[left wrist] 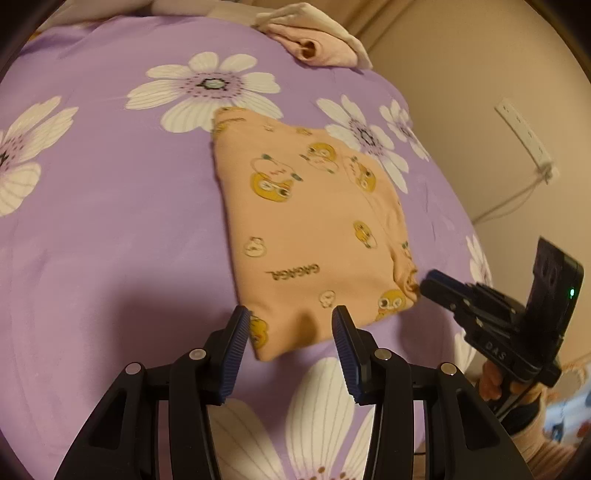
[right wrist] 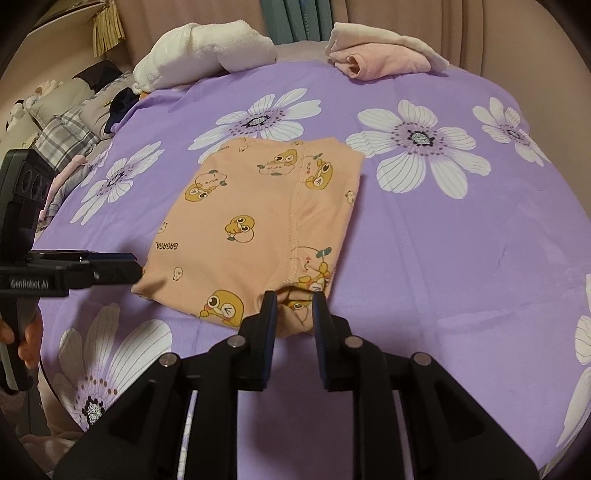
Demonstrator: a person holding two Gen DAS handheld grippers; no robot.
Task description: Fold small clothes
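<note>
While both tongs, left gripper and right gripper, stand spread, the soft, limp garment looks best pinched at its near hem corners.

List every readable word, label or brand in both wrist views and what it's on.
"GAGAGA": printed on the folded peach cotton garment with yellow cartoon ducks, readable in both views.
"GenRobot.AI": on the black body of the left gripper.
"DAS": on the black body of the right gripper; may be partial.
Spines of the teal books: too blurred.
</note>
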